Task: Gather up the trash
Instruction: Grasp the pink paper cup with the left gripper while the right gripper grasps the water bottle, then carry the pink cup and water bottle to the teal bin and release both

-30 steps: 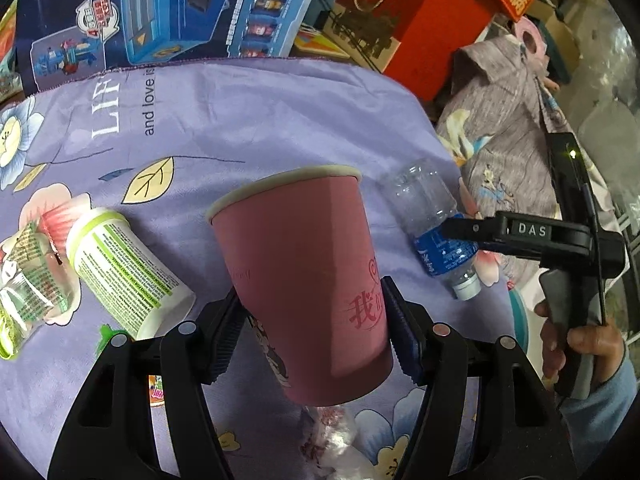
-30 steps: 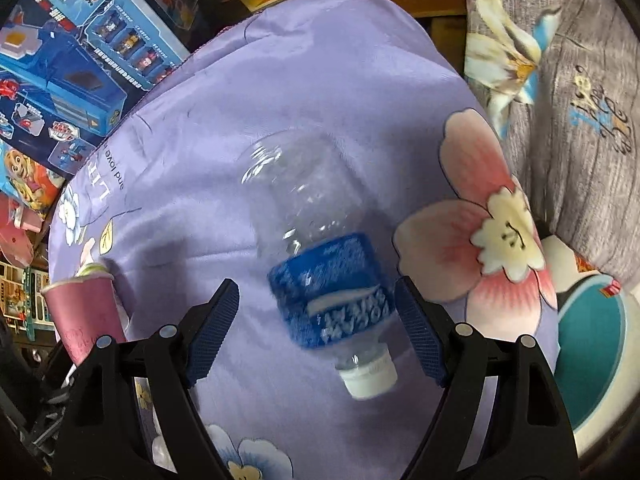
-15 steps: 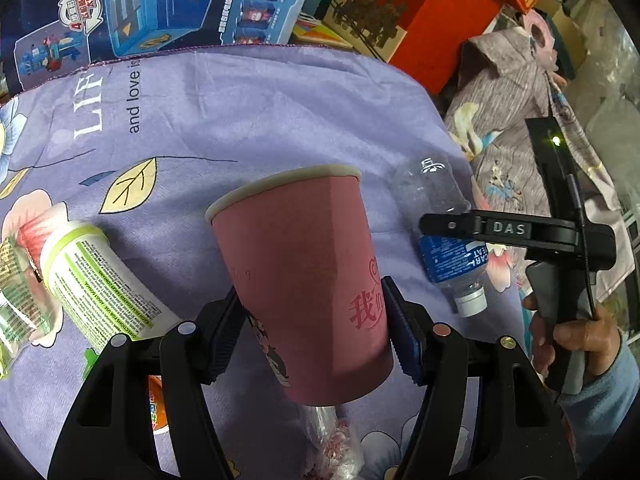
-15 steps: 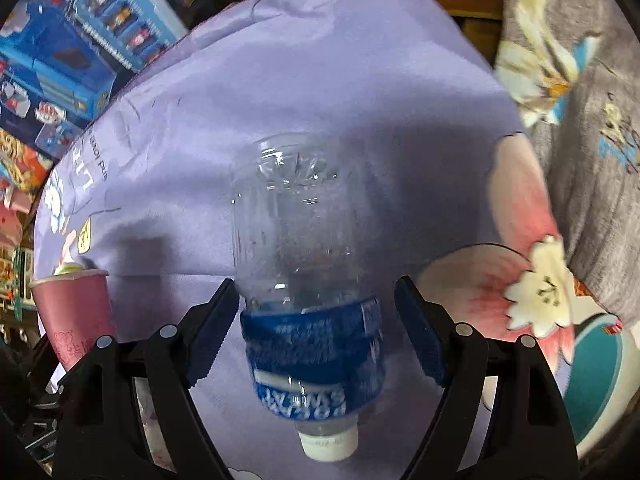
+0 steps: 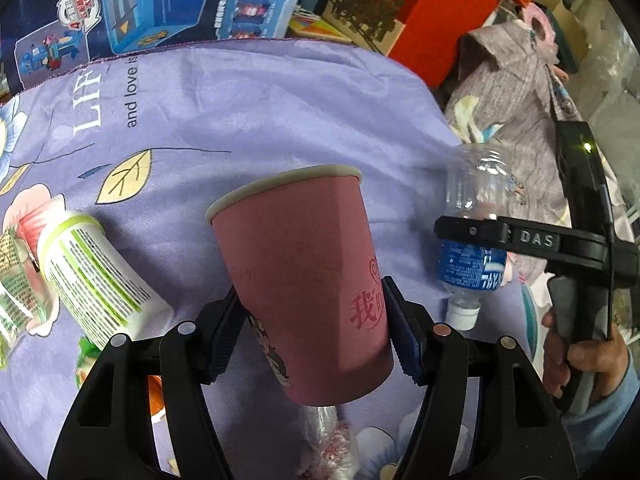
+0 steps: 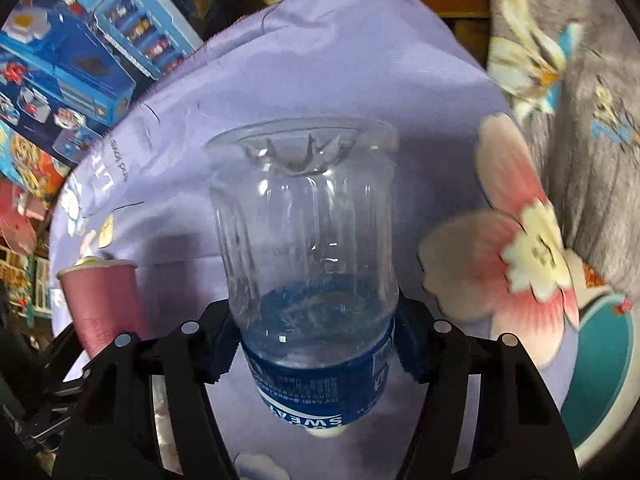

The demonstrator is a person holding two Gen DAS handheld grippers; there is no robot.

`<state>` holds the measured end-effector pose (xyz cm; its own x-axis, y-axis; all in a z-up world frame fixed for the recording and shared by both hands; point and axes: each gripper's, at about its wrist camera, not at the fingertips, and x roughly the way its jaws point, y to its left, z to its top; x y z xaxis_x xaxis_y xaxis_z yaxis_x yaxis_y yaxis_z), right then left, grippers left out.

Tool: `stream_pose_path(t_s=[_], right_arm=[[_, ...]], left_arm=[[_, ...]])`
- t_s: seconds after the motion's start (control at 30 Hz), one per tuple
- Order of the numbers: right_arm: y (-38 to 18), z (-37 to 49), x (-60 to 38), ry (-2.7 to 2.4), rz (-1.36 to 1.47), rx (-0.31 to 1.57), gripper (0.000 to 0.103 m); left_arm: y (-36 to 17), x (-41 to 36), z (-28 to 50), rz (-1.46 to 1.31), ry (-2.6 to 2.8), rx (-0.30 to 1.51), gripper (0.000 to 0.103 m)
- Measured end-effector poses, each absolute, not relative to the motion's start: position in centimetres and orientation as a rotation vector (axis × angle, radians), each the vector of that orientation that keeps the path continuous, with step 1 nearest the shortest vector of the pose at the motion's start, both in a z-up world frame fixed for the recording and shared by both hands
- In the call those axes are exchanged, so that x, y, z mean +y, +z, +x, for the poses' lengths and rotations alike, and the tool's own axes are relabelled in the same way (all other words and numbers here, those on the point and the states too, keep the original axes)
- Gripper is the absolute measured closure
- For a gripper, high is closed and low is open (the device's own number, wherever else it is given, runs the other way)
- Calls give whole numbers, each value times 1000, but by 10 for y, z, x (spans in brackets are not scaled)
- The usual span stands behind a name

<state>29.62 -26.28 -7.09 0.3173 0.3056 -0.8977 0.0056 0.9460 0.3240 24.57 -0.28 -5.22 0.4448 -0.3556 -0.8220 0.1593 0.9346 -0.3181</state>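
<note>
Both views are taken steeply downward from above a lilac floral cloth (image 5: 248, 112), at close range. The pink paper cup (image 5: 304, 280) fills the left wrist view; the clear bottle (image 6: 308, 240) fills the right. Cup, bottle and cloth are shared by both views.

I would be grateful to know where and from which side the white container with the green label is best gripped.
Grip the white container with the green label across its round middle, coming from above with one finger on each long side. It lies on its side on the purple cloth, its green-rimmed end pointing up-left, so the ends offer less purchase. This is only a judgement, and the left claw already holds the pink cup.
</note>
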Motion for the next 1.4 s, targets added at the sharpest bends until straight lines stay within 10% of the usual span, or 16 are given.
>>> stream_pose_path(t_s=[1.4], right_arm=[[31, 46, -490, -26, 593, 898, 41]], left_arm=[[47, -221, 106, 114, -646, 895, 36]])
